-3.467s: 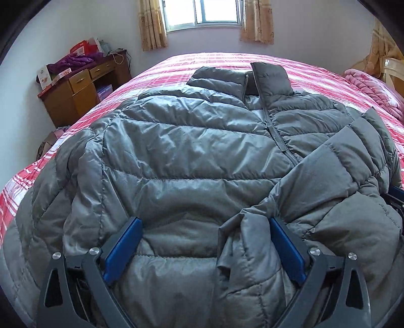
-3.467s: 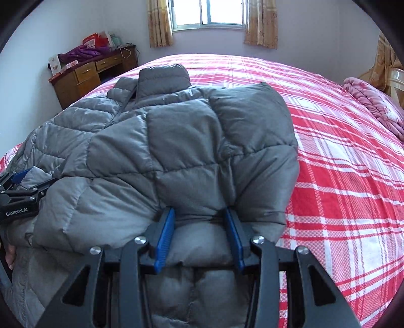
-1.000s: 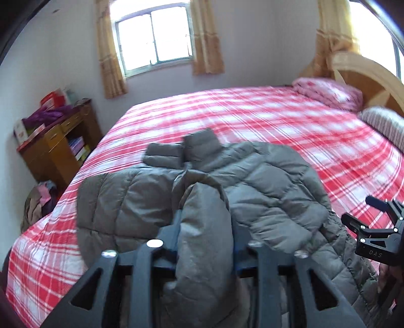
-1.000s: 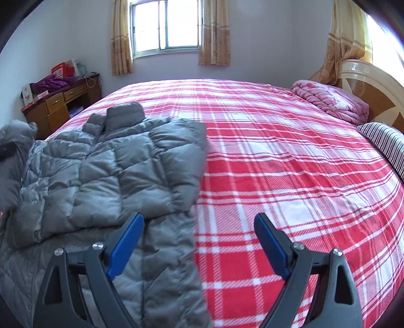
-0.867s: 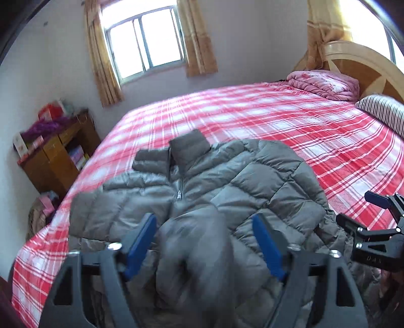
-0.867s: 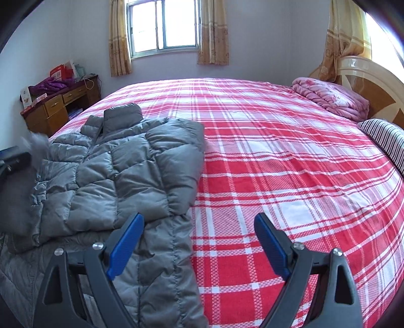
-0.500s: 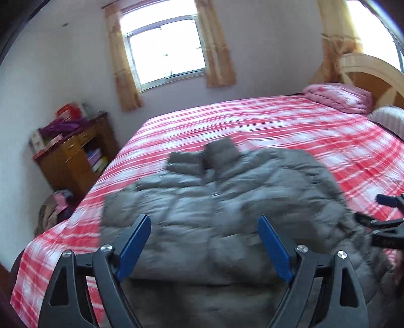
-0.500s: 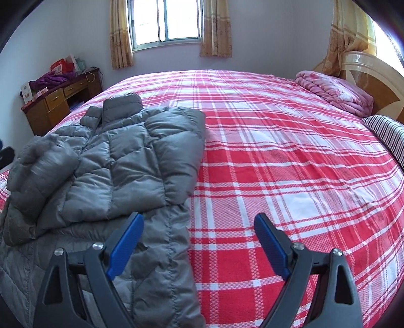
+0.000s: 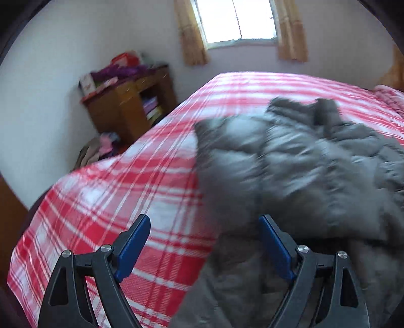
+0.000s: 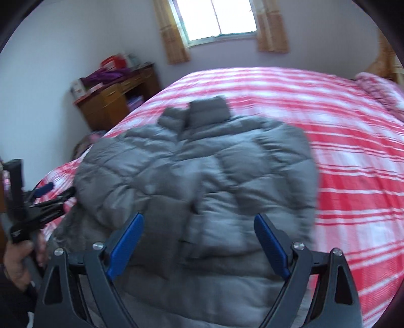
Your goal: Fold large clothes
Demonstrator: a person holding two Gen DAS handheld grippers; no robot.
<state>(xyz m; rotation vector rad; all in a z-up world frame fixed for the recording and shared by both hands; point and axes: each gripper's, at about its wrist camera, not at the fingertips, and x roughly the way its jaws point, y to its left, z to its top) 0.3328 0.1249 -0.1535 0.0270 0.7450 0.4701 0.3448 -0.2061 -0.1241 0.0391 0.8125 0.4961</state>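
A grey puffer jacket lies on the red plaid bed, collar toward the window and both sleeves folded across its front. My right gripper hovers over the jacket's lower middle. Its jaws are closing slightly, and the blue pads stand wide without pressing on the fabric. My left gripper is open over the jacket's left edge, with bare bedspread under its left finger. The left gripper also shows at the left edge of the right wrist view, held by a hand. Both views are motion-blurred.
A wooden desk with boxes and purple cloth stands against the wall left of the bed. Clothes lie heaped on the floor beside it. A pink quilt lies at the far right, near the headboard. A curtained window faces me.
My left gripper opened, dropped the sleeve onto the jacket, then swung left and down to the jacket's edge. My right gripper turned left from the bare bedspread to above the jacket.
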